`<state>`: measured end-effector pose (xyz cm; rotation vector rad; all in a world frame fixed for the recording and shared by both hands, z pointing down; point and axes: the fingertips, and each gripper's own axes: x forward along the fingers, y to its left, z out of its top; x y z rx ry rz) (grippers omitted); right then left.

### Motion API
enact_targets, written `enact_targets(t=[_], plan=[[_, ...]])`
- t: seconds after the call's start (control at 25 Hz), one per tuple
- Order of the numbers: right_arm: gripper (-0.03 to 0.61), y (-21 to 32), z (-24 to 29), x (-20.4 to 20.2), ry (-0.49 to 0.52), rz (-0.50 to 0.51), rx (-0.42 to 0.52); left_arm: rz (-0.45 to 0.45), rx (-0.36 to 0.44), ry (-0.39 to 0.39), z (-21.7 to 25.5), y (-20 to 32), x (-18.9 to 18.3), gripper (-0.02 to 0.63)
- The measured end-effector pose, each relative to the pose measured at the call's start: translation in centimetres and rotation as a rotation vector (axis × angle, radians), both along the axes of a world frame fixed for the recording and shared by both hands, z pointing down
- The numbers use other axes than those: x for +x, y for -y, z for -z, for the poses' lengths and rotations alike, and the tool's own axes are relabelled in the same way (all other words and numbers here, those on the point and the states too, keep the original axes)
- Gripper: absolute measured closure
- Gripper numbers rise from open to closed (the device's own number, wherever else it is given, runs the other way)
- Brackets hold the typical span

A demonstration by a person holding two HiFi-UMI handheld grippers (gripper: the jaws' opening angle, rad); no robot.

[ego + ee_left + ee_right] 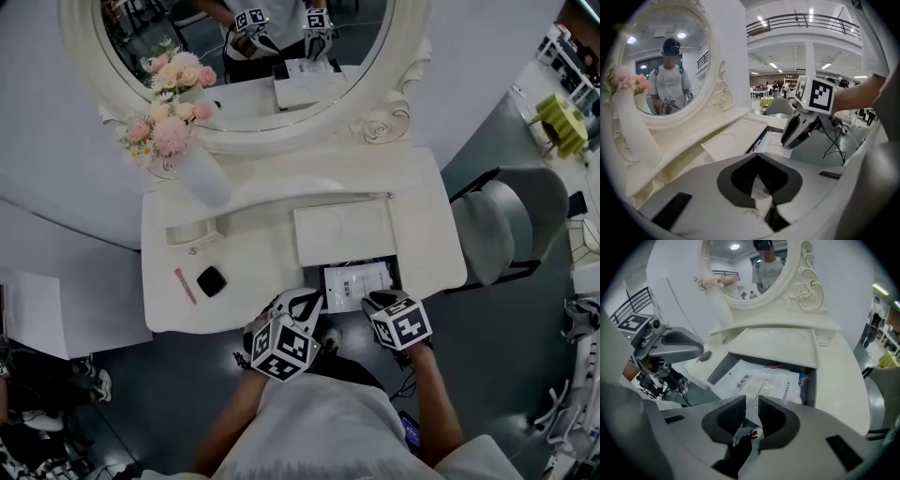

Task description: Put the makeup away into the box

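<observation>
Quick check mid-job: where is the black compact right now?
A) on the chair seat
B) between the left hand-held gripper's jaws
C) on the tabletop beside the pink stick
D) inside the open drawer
C: the black compact lies on the tabletop next to the pink stick, left of the open drawer.

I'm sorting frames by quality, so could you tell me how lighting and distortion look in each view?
Head view: dim but sharp, flowers crisp. Left gripper view: strong fisheye, dark corners, ceiling lights glaring. Right gripper view: same fisheye, brighter, print on the packet readable.
</observation>
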<state>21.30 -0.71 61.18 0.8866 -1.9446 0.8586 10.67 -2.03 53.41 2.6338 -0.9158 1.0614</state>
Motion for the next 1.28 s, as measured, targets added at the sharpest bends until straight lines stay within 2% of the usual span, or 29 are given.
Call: enact_targets(t=[0.48, 0.76, 0.92, 1.12, 1.28], plan=[[0.503, 1.6, -1.8, -1.1, -0.041, -0.013, -0.047, 0.024, -0.014, 0.003, -0.3, -0.1, -1.0, 0.592], [0.503, 2.0, -3.2, -1.4, -0.109, 0.012, -0.147, 0.052, -0.014, 0.009, -0.5, 0.6, -2.2, 0.592], [0.503, 2.2, -2.9, -1.2, -0.138, 0.007, -0.149, 0.071, -0.016, 0.011, -0.5, 1.0, -3.1, 0.592], [0.505, 3.1, -2.0, -2.6, -0.206, 0.099, -0.113, 0.106, -0.013, 0.018, -0.5, 1.4, -4.7, 0.592], [0.505, 3.5, -2.4, -3.8, -0.209, 0.138, -0.13, 0.135, -0.01, 0.01, -0.1, 1.4, -5.5, 0.592]])
